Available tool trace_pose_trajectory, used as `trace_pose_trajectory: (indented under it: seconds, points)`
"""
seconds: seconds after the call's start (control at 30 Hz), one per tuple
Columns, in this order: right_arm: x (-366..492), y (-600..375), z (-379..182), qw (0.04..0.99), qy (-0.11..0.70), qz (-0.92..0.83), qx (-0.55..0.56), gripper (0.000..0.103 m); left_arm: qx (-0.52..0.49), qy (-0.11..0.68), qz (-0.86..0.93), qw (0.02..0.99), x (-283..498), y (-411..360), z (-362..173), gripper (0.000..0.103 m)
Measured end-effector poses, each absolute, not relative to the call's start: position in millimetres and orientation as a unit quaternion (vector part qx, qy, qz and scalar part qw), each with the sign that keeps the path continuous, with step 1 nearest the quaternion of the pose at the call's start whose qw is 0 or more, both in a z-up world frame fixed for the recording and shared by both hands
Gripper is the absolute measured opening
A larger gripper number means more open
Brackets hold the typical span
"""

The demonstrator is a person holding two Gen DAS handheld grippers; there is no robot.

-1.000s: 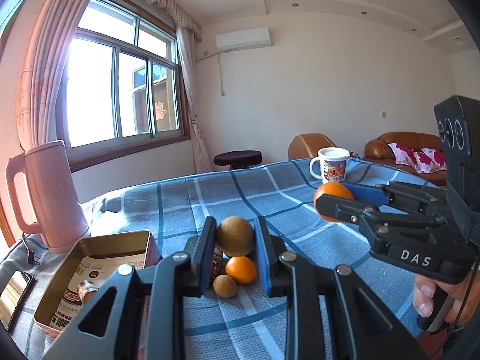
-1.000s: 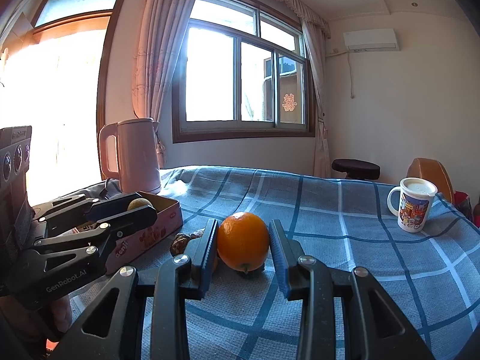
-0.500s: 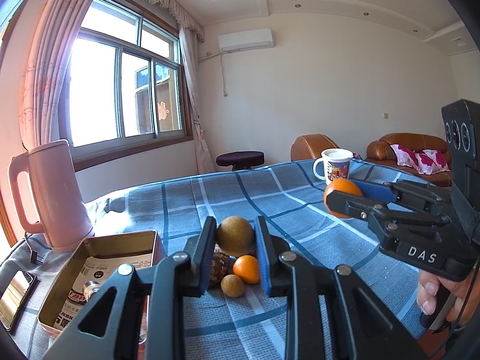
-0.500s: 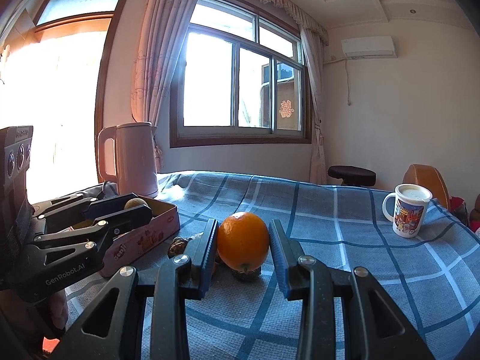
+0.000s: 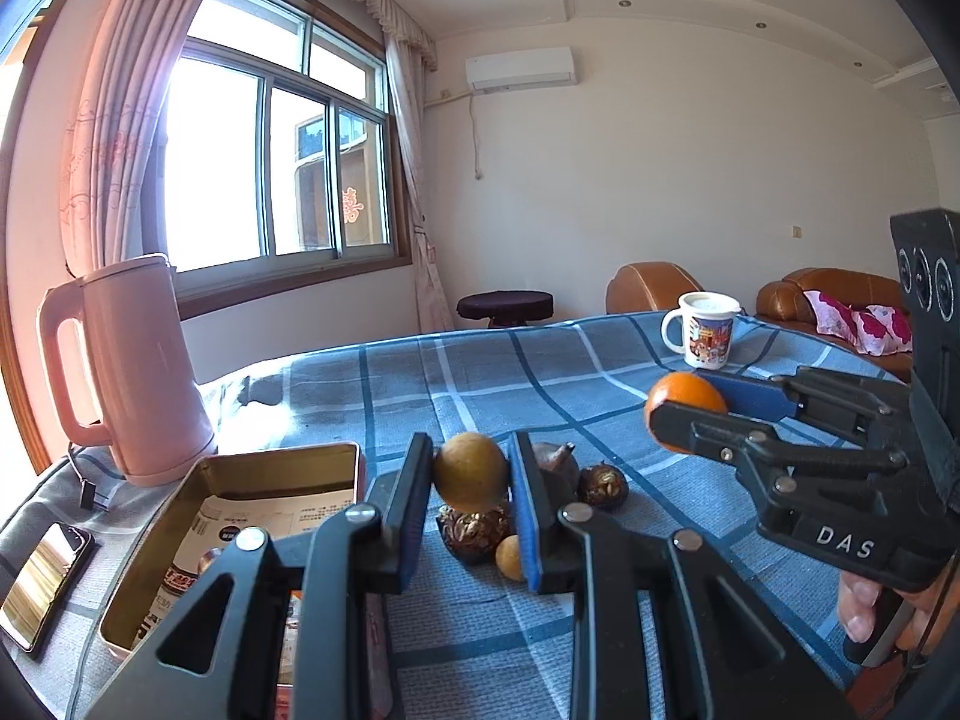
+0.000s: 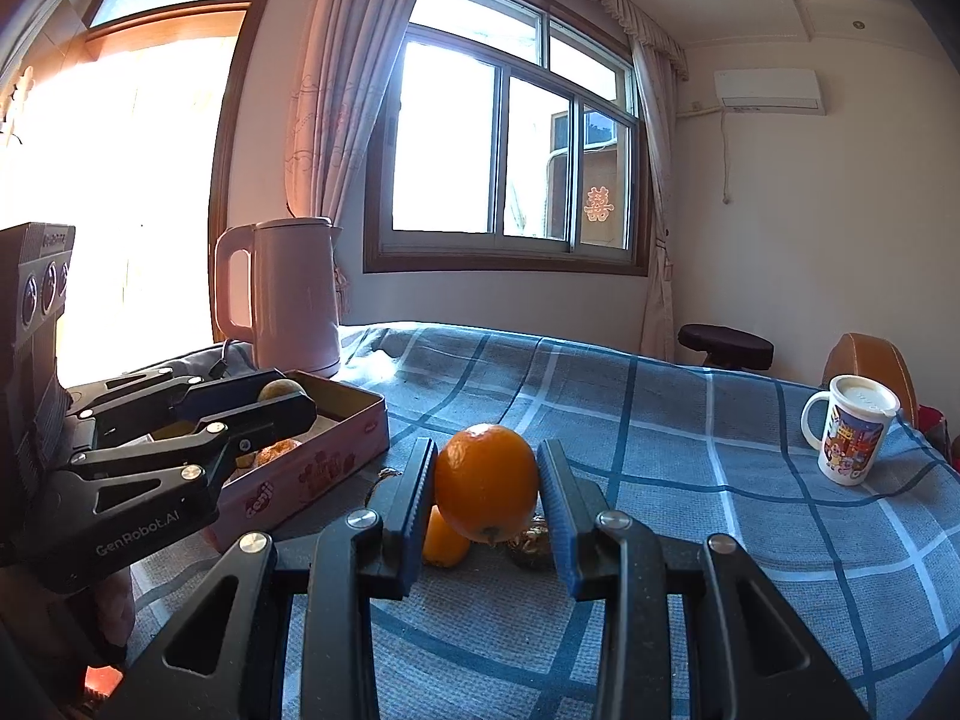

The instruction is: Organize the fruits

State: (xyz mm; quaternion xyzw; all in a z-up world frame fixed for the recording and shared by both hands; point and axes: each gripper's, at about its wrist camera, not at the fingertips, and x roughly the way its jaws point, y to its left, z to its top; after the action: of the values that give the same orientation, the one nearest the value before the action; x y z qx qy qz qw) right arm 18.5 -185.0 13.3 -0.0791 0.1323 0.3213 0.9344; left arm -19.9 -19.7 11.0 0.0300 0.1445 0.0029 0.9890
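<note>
My left gripper (image 5: 471,477) is shut on a round brown fruit (image 5: 470,476) and holds it above the blue checked tablecloth, just right of the open pink tin (image 5: 180,552). My right gripper (image 6: 487,483) is shut on a large orange (image 6: 486,483), also lifted; it shows in the left wrist view (image 5: 684,408) to the right. On the cloth below lie a small orange fruit (image 6: 445,534), a small yellow fruit (image 5: 509,557) and several dark wrinkled fruits (image 5: 602,483). In the right wrist view the left gripper (image 6: 282,402) hangs over the tin (image 6: 312,468).
A pink kettle (image 5: 129,360) stands behind the tin at the table's left. A phone (image 5: 45,579) lies at the left edge. A white printed mug (image 5: 705,330) stands far right. Brown leather seats and a dark stool stand beyond the table.
Both grippers have shifted a little with their fruits still held; the left one has moved closer over the tin, and the orange has drifted right in the left wrist view.
</note>
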Motion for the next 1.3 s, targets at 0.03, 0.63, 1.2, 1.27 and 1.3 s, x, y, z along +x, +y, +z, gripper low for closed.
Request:
trace_pose_trajectory:
  seconds: [0.03, 0.63, 1.2, 1.27, 1.3]
  points:
    - [19, -182, 13, 0.933, 0.134, 0.323, -0.081, 0.036, 0.029, 0.146, 0.005, 0.989, -20, -18, 11, 0.027]
    - [28, -129, 16, 0.911, 0.149, 0.369, -0.11, 0.036, 0.015, 0.179, 0.059, 0.982, -16, 23, 5, 0.027]
    - [30, -80, 32, 0.891, 0.137, 0.405, -0.152, 0.036, 0.017, 0.211, 0.098, 0.973, -13, 52, 0, 0.027]
    - [30, -73, 33, 0.888, 0.137, 0.412, -0.156, 0.036, 0.017, 0.215, 0.105, 0.971, -13, 58, 0, 0.027]
    - [29, -69, 33, 0.886, 0.137, 0.415, -0.158, 0.036, 0.016, 0.218, 0.108, 0.97, -13, 62, -1, 0.027]
